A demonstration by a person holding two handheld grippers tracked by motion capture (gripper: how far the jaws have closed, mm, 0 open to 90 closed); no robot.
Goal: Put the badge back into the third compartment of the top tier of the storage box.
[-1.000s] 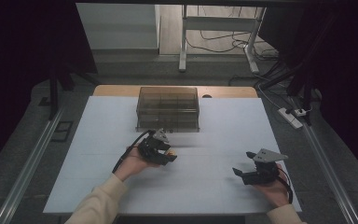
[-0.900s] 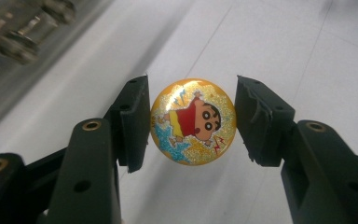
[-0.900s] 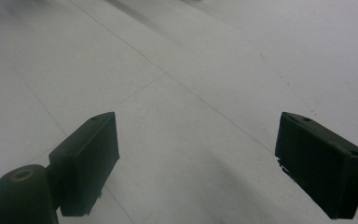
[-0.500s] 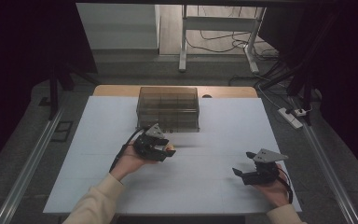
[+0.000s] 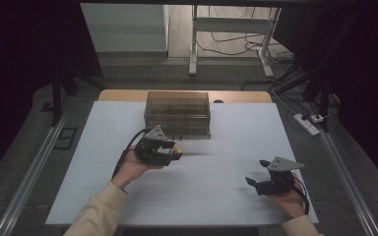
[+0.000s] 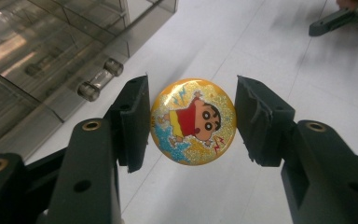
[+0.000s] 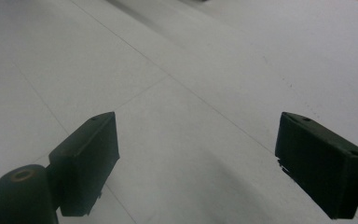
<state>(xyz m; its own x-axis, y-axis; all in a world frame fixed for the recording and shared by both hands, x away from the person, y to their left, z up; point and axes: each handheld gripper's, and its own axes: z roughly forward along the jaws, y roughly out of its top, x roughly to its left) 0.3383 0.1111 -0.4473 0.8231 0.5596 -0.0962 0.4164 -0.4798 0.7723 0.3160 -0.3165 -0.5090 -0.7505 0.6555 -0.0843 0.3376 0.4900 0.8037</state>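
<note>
Left of the clear drawer box (image 5: 178, 114) and just in front of it, I have the left gripper (image 5: 171, 150) raised off the white table (image 5: 216, 191), my left hand (image 5: 130, 167) under it. Its jaws close on a round yellow cartoon badge (image 6: 193, 121): the left pad presses the badge's rim, the right pad sits right at the opposite rim, though I cannot tell whether it touches. From the left gripper view, the box's front drawer and its small clear handle (image 6: 100, 80) lie just beyond the badge. In the high view the badge (image 5: 176, 152) shows as a small yellow-red spot at the jaw tips, below the box's front edge.

Well to the right of the box and nearer me, the right gripper (image 5: 257, 173) rests low over the table in my right hand (image 5: 289, 199). Its jaws stand wide apart with nothing between them but bare white surface.

Beyond the box, a grey floor holds a metal frame stand (image 5: 229, 29) and loose cables; a power strip (image 5: 307, 124) lies off the table's right edge.
</note>
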